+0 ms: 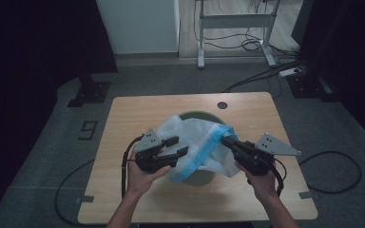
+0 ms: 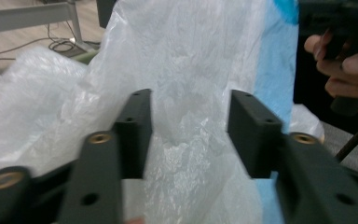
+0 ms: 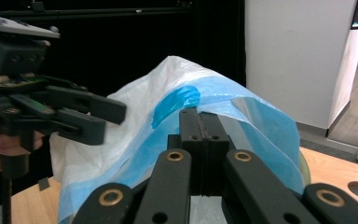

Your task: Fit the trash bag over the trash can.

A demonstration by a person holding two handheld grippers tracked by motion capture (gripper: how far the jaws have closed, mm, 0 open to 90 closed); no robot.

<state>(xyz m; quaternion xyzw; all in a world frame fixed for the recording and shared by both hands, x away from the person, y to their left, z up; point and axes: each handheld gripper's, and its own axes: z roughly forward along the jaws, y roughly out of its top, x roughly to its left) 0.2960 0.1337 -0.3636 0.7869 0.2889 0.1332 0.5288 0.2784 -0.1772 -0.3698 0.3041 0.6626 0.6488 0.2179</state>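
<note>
A translucent white plastic bag (image 1: 190,135) with a blue rim band (image 1: 208,149) lies draped over a round green container (image 1: 196,115) in the middle of the wooden table (image 1: 133,114). My right gripper (image 1: 224,139) is shut on the bag's blue rim (image 3: 182,100), its jaws pressed together (image 3: 199,116). My left gripper (image 1: 179,146) is open at the bag's left side. In the left gripper view the white film (image 2: 191,70) hangs right in front of and between the spread jaws (image 2: 191,109). The left gripper (image 3: 91,116) also shows open in the right gripper view.
A round cable hole (image 1: 222,105) sits at the table's far edge. On the floor behind are a white cabinet (image 1: 138,23), a desk frame's legs (image 1: 201,47), loose cables (image 1: 252,45) and a power strip (image 1: 292,72). Black stands flank both sides.
</note>
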